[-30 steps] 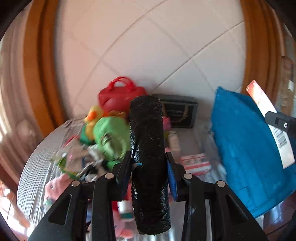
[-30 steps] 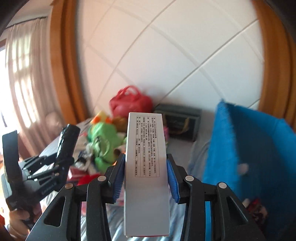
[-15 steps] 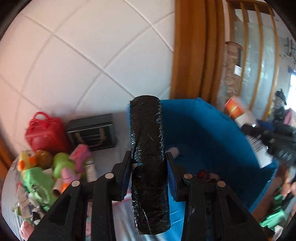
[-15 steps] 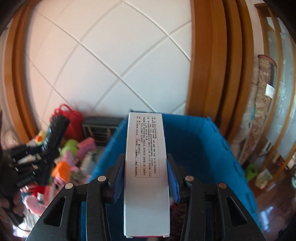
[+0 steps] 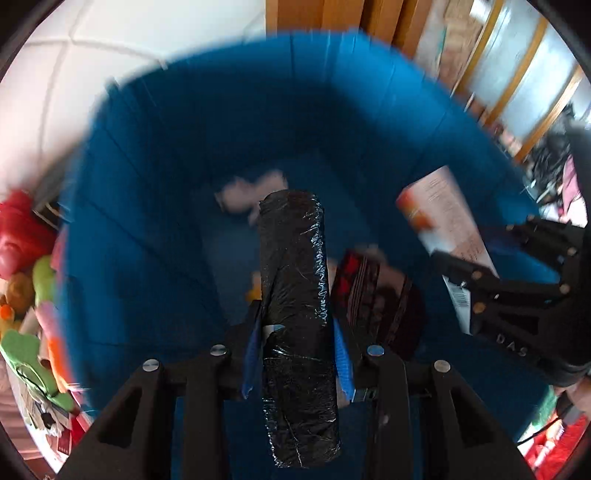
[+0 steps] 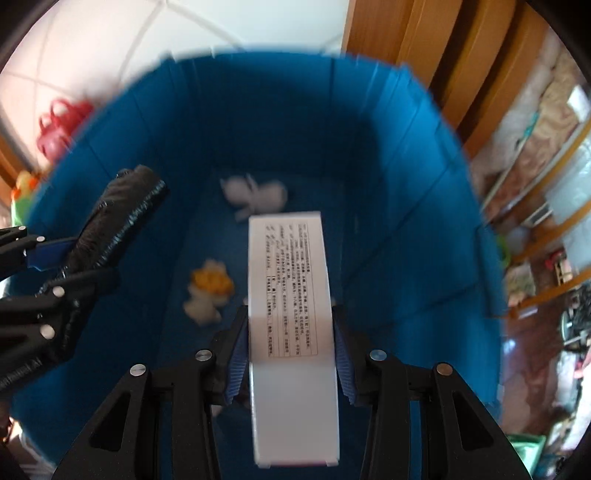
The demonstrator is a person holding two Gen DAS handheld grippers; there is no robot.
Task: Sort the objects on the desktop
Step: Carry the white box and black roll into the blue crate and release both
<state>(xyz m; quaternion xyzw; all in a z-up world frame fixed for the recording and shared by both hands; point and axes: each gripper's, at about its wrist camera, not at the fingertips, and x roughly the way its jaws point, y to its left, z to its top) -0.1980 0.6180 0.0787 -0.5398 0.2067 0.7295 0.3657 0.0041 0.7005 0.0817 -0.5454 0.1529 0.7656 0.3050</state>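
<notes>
My left gripper (image 5: 295, 354) is shut on a black plastic-wrapped roll (image 5: 295, 317) and holds it over the open blue bin (image 5: 155, 206). My right gripper (image 6: 291, 354) is shut on a white printed box (image 6: 290, 295), also above the blue bin (image 6: 388, 184). The box also shows in the left wrist view (image 5: 443, 229) at the right, and the roll shows in the right wrist view (image 6: 118, 221) at the left. On the bin floor lie a white soft toy (image 6: 255, 194), a yellow-and-white toy (image 6: 208, 291) and a dark red patterned packet (image 5: 373, 291).
A heap of toys (image 5: 26, 295) with a red handbag (image 6: 59, 125) lies left of the bin. A white tiled wall (image 6: 184, 26) and wooden frame (image 6: 406, 48) stand behind. Cluttered shelves (image 6: 546, 221) are at the right.
Both grippers have swung right from the toy heap and tipped down over the blue bin, each still holding its object. The bin's inside now fills both views.
</notes>
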